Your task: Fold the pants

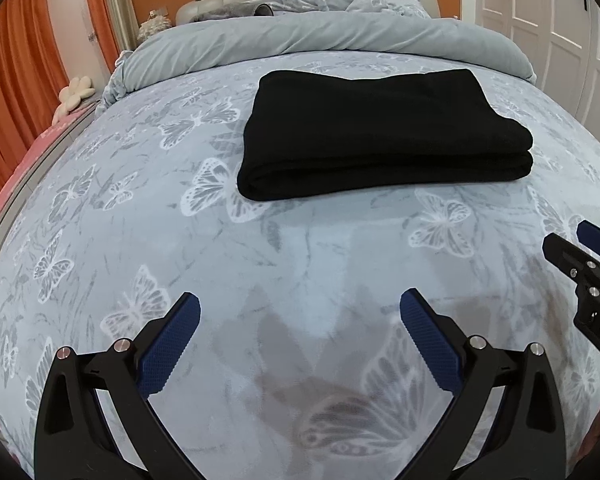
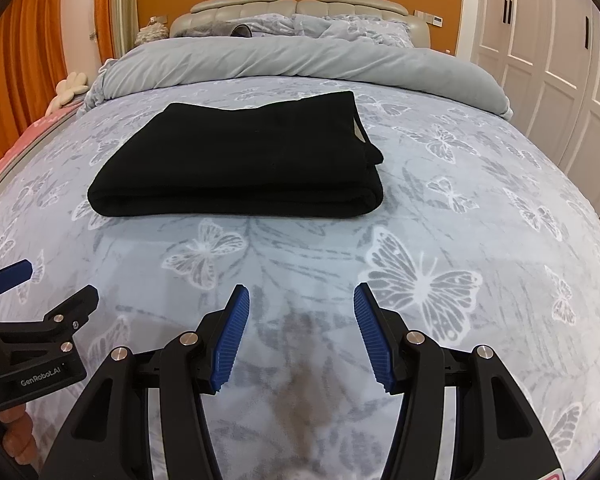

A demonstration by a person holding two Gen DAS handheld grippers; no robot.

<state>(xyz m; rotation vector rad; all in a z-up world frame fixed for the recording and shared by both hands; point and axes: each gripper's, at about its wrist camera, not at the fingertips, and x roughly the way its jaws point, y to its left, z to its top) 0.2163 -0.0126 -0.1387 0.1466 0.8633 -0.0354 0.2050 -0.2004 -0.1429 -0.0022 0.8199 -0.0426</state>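
The black pants [image 2: 236, 164] lay folded into a thick rectangle on the butterfly bedspread [image 2: 440, 280], at twelve o'clock from both my tools. My left gripper [image 1: 300, 340] and right gripper [image 2: 302, 336] hung spread and empty, well short of them. I judged another grab risked dragging the stacked layers askew on that plush cover.

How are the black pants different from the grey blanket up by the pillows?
The pants are black and plain; the blanket is pale grey. The pants are folded into a neat flat rectangle; the blanket lies rolled back in a long, rumpled ridge across the bed. Both are soft cloth resting on the butterfly bedspread.
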